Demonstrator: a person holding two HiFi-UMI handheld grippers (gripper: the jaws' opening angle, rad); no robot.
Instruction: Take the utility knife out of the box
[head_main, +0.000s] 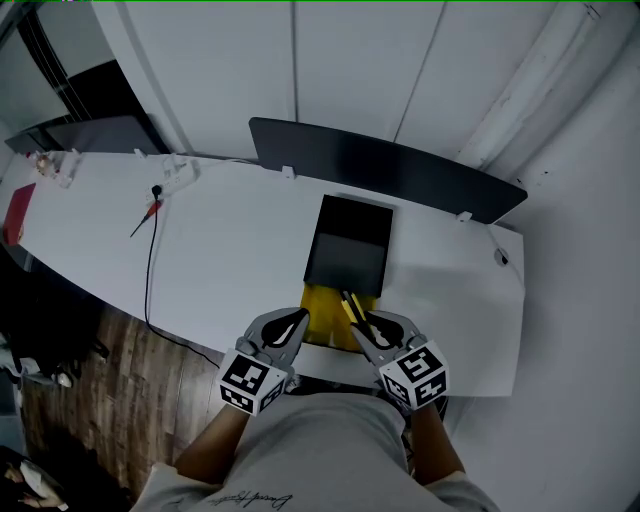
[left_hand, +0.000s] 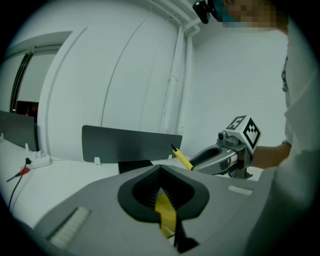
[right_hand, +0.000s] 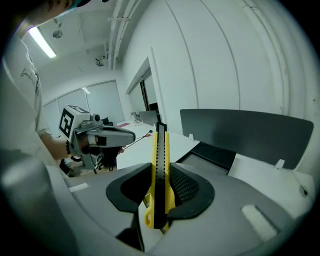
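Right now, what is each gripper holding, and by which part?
Right gripper grips the utility knife by its rear half, tip pointing away. Left gripper pinches the yellow box by its left edge.

Yellow utility knife (right_hand: 160, 170) in jaws, box (head_main: 347, 250) seemingly open

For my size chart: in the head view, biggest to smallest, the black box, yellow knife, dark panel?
1. dark panel
2. black box
3. utility knife, clearly smallest though nearest the camera
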